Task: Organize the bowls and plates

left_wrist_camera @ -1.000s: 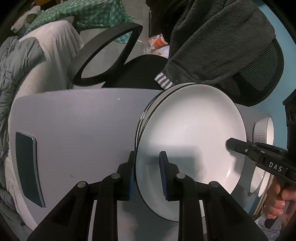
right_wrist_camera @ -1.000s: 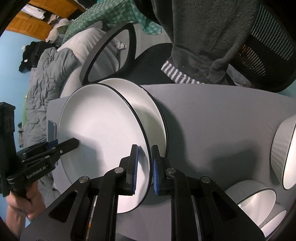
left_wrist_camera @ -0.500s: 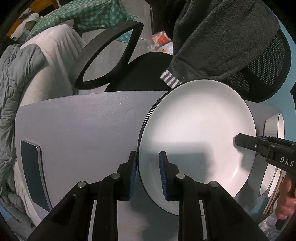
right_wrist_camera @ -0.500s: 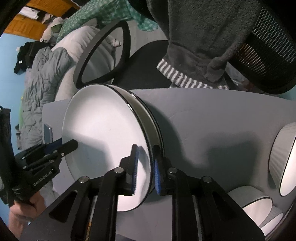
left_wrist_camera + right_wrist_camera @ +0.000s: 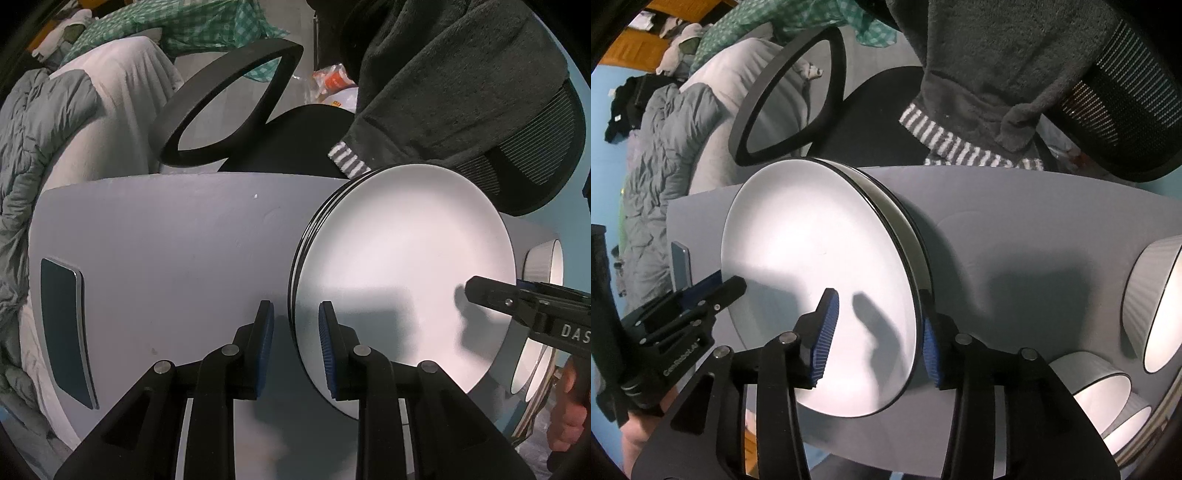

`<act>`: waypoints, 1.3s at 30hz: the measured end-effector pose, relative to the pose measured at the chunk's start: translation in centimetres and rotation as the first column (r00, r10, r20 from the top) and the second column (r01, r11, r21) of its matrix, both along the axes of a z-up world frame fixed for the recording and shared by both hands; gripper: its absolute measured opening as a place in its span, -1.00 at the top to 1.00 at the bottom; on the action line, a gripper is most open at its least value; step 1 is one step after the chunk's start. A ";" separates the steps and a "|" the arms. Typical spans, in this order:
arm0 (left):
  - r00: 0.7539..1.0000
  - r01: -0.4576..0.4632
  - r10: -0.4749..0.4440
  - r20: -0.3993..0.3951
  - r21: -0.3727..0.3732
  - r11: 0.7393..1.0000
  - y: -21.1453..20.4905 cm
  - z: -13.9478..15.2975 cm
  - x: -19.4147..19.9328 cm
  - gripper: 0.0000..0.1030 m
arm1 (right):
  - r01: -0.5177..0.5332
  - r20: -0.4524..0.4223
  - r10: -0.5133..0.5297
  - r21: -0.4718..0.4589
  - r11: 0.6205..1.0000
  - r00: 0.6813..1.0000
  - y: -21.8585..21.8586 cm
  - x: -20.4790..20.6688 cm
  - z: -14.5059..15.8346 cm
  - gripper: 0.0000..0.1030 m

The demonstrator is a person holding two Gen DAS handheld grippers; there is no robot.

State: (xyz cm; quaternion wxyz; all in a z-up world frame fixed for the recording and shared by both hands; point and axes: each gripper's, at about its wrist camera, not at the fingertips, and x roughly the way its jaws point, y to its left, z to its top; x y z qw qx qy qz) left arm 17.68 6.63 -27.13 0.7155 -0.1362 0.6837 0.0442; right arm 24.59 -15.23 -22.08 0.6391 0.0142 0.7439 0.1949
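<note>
Two white plates with black rims lie stacked on the grey table. The top plate shows in the left wrist view, and also in the right wrist view. My left gripper is open, its jaws astride the stack's near-left rim without pinching it. My right gripper is open wide, its jaws astride the opposite rim. Each gripper shows in the other's view. White bowls with black rims stand at the table's right end.
A dark phone lies near the table's left edge. A black office chair draped with a dark grey garment stands behind the table. A bed with grey bedding is further left.
The top plate has come down onto the lower plate so they sit stacked. Both grippers have opened and released the rim; the right one opened wide.
</note>
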 end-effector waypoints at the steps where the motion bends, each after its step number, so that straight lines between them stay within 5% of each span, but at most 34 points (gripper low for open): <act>1: 1.000 -0.003 0.003 0.002 0.000 1.000 -0.1 0.1 -0.1 0.52 | 0.000 0.003 0.000 -0.006 1.000 1.000 0.0 0.0 0.0 0.21; 8: 1.000 -0.010 0.010 0.030 -0.017 1.000 0.0 1.3 -1.2 0.43 | 0.014 0.062 -0.011 -0.056 0.998 0.998 0.3 -1.0 1.1 0.12; 11: 0.999 -0.007 0.008 0.036 -0.020 1.000 -0.1 1.6 -1.6 0.40 | 0.015 0.121 -0.002 -0.106 0.994 0.993 0.6 -1.4 1.7 -0.09; 16: 0.999 0.008 -0.007 0.048 -0.024 1.000 -0.5 2.6 -2.4 0.37 | 0.006 0.137 0.008 -0.107 0.994 0.990 1.0 -1.9 2.2 -0.09; 23: 0.995 0.030 -0.027 0.093 -0.028 0.999 -2.0 4.9 -4.0 0.06 | -0.008 0.210 0.039 -0.146 0.989 0.977 0.4 -3.9 4.1 -0.09; 39: 0.949 0.225 -0.231 0.216 0.050 0.973 -9.4 10.7 -7.6 -0.27 | 0.027 0.321 0.031 -0.175 0.984 0.947 -6.2 -8.3 9.6 -0.13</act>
